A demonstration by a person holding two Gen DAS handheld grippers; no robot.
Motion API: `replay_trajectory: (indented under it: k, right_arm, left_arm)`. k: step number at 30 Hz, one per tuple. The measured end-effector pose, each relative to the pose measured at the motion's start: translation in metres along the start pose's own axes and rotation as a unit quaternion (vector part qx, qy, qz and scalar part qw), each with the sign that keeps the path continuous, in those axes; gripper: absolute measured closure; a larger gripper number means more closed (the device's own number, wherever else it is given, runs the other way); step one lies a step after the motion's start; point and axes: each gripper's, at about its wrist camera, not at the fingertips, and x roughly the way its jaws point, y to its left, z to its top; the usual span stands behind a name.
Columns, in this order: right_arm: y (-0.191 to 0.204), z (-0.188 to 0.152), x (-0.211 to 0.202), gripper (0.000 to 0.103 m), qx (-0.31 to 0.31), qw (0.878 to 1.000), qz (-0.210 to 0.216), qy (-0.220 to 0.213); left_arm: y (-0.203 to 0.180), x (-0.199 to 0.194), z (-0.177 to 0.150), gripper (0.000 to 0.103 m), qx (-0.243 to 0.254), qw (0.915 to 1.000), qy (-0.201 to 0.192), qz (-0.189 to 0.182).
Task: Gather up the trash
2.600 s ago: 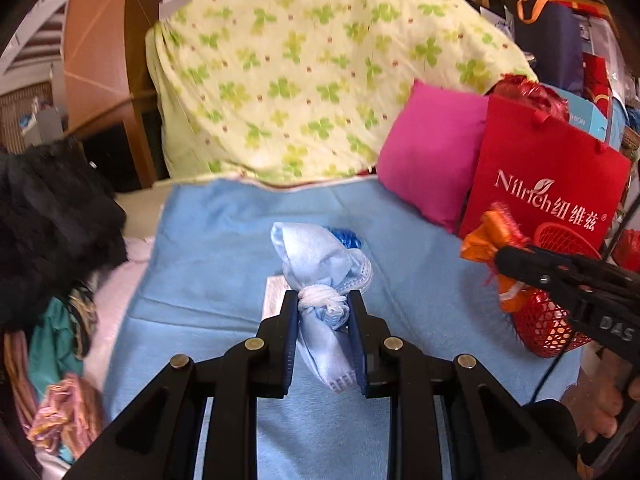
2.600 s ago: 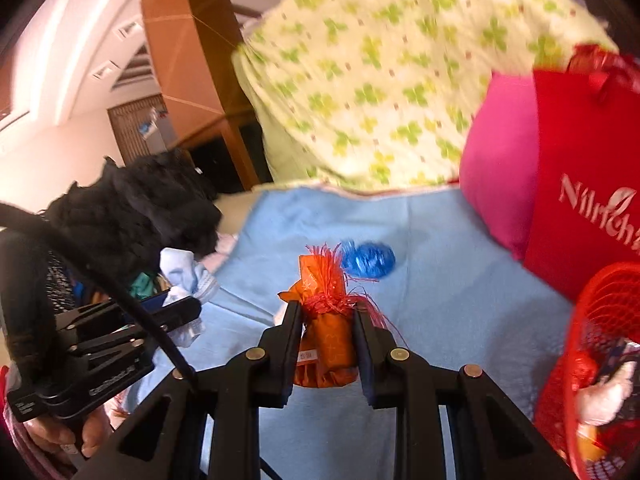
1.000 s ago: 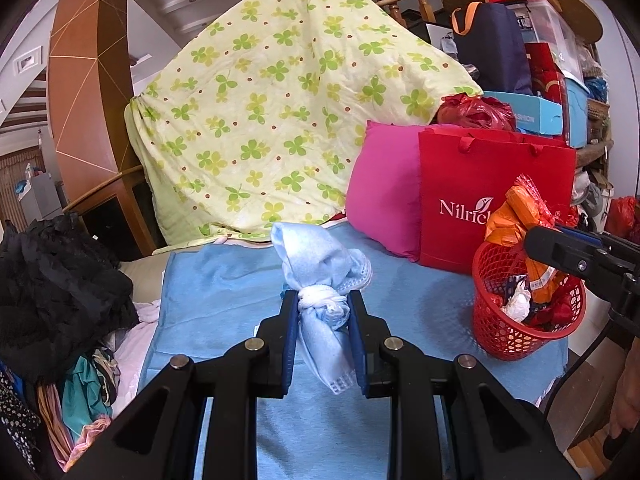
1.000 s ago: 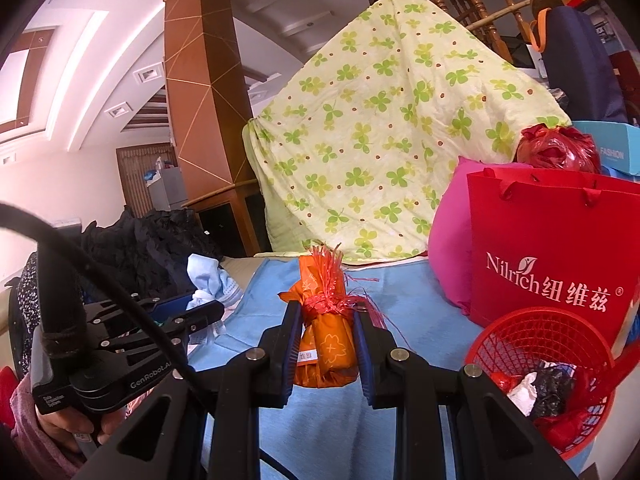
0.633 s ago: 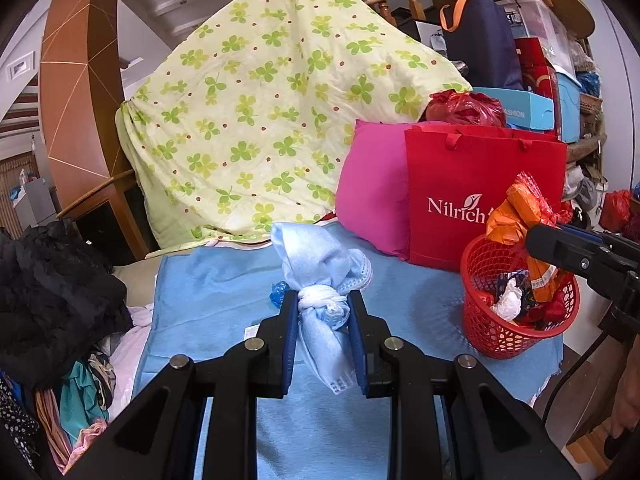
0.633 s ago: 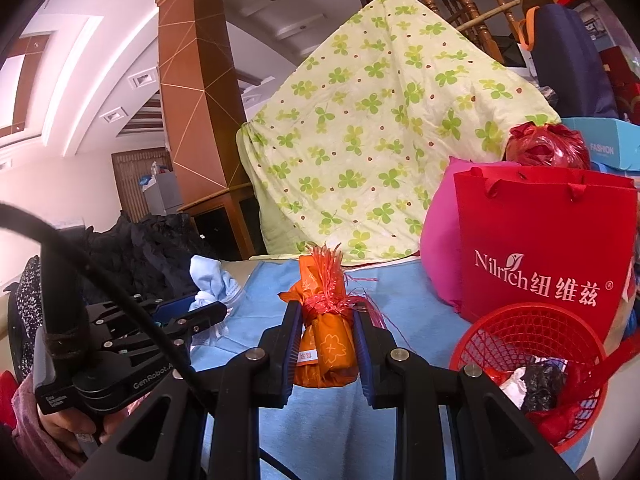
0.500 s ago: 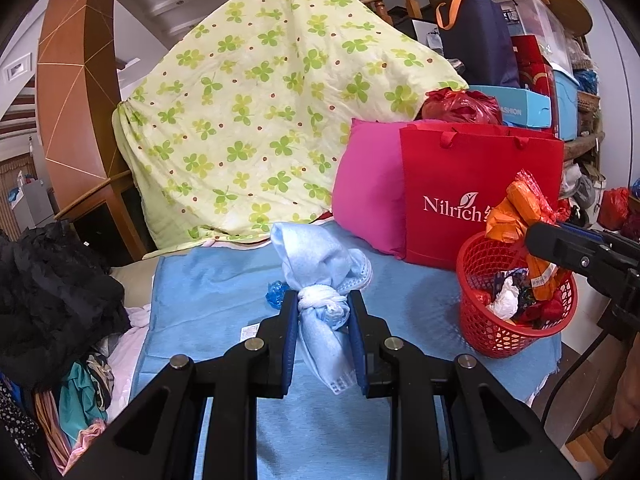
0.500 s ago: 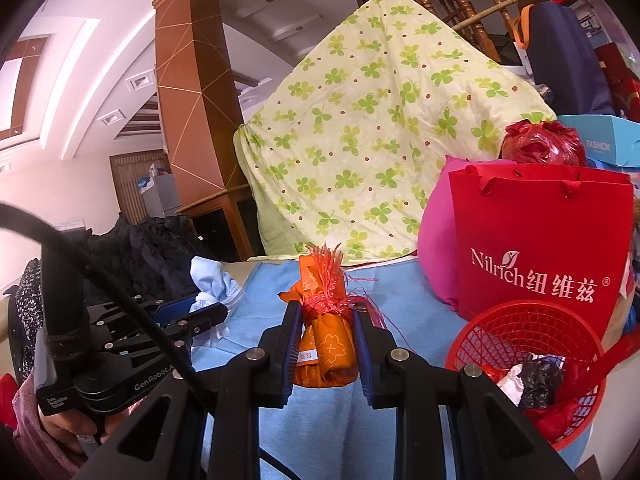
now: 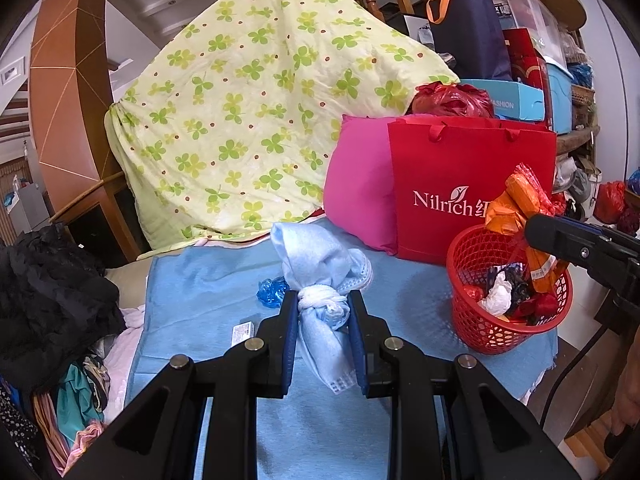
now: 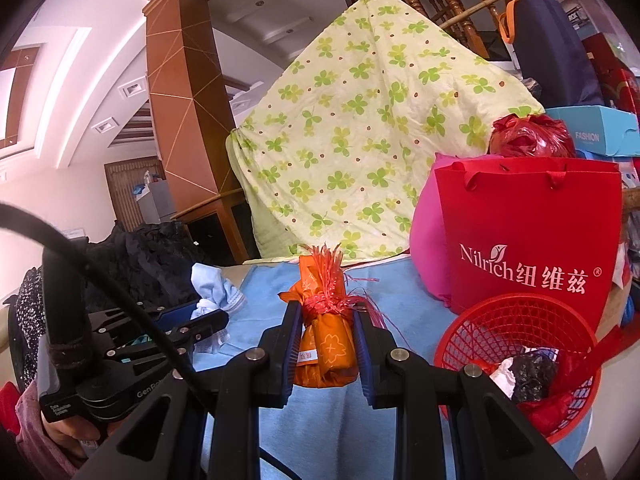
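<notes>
My left gripper [image 9: 323, 344] is shut on a knotted light-blue face mask [image 9: 320, 280] and holds it above the blue cloth [image 9: 192, 300]. My right gripper [image 10: 326, 354] is shut on an orange wrapper bundle [image 10: 324, 344] tied with red string. In the left wrist view that bundle [image 9: 516, 208] hangs over the red mesh basket [image 9: 468, 312], which holds several scraps. The basket [image 10: 492, 320] is low right in the right wrist view. A crumpled blue wrapper [image 9: 270, 292] and a small white label [image 9: 242, 330] lie on the cloth.
A red Nilrich paper bag [image 9: 460, 184] and a pink pillow [image 9: 356, 184] stand behind the basket. A green clover quilt [image 9: 248, 120] rises at the back. Dark clothes [image 9: 48, 292] pile at the left. The cloth's edge drops off at the right.
Both grippers have risen and pulled back, keeping their loads. The right gripper has carried the orange bundle rightward to above the basket. The view has drifted slightly, shifting the basket left.
</notes>
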Motion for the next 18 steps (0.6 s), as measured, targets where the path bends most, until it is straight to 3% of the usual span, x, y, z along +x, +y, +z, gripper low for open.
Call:
replay_trajectory:
  k: [18]
  right_arm:
    - [-0.012,-0.003,-0.006,0.076,0.020,1.000,-0.005,-0.001]
  left_arm:
    - [-0.011,0.007,-0.001,0.077,0.013,0.9998,0.010,-0.007]
